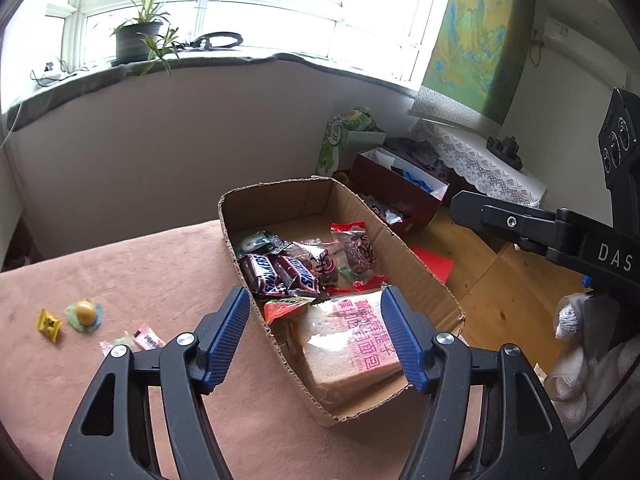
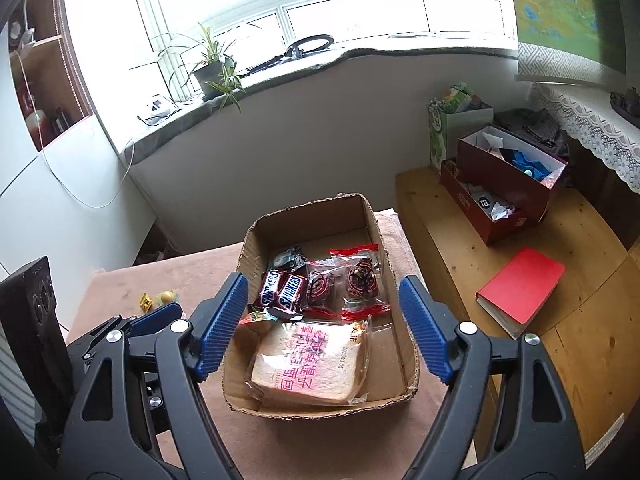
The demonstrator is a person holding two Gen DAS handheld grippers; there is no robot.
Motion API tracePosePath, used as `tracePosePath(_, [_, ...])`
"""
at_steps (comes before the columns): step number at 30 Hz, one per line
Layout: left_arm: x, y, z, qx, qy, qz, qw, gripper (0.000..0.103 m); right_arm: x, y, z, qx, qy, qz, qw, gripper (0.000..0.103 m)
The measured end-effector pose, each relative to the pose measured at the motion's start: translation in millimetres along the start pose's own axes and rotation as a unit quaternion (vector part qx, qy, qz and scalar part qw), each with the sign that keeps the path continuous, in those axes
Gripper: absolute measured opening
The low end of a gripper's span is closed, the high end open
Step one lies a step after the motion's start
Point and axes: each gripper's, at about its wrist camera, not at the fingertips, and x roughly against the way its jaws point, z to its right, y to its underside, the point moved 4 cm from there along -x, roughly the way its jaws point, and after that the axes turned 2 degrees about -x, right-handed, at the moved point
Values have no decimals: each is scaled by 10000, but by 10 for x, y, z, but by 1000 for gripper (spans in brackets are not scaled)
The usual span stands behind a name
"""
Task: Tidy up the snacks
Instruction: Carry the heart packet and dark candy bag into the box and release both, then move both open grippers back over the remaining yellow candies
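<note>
Both claws, left [image 1: 316,334] and right [image 2: 320,328], gape over boxed snacks.

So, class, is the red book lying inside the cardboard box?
No. The red book lies on the wooden bench, well apart from the cardboard box.

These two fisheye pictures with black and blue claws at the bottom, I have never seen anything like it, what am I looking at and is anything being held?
The claws are hand-held grippers, one in each of a person's hands, each carrying a camera that looks along its fingers. One picture is from the left gripper, the other from the right gripper. Both stand open and hold nothing. Below them a cardboard box on a pink cloth holds packed bread, chocolate bars and red-wrapped snacks. A few small sweets lie loose on the cloth.
</note>
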Motion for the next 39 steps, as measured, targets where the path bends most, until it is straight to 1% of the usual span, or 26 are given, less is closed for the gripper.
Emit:
tracePosePath(4, [151, 47, -127, 79, -105, 68, 9999, 68, 33, 57, -174, 81, -114, 0, 9999, 81])
tracePosePath(8, [358, 106, -350, 241, -241, 169, 9993, 68, 71, 144, -416, 177, -303, -13, 9994, 81])
tracePosePath(12, [591, 202, -677, 435, -454, 265, 9977, 68, 86, 260, -739, 397, -494, -44, 9980, 81])
tracePosePath(15, [748, 293, -974, 621, -644, 288, 9956, 68, 58, 368, -1004, 549, -676, -100, 9962, 87])
tracePosePath(20, [1068, 439, -1480, 1049, -976, 441, 9887, 68, -66, 564, -1456, 839, -987, -295, 9911, 87])
tracePosePath(26, [1351, 581, -2034, 1536, -1396, 698, 9757, 68, -306, 711, -1896, 1058, -1237, -589, 9849, 87])
tracePosePath(29, [1393, 627, -2262, 1676, -1539, 710, 9712, 68, -454, 710, -2036, 1081, -1308, -663, 9833, 87])
tracePosePath(32, [1349, 648, -2417, 1692, -1620, 640, 9701, 68, -636, 673, -2117, 966, -1408, -761, 9824, 87])
tracePosePath(34, [1274, 679, -2475, 1743, -1582, 568, 9702, 68, -785, 650, -2158, 866, -1467, -825, 9819, 87])
tracePosePath(36, [1181, 714, -2510, 1778, -1549, 473, 9706, 68, -948, 629, -2188, 814, -1431, -873, 9825, 87])
tracePosePath(39, [1001, 766, -2532, 1838, -1468, 341, 9713, 68, -1225, 635, -2220, 721, -1450, -1054, 9812, 87])
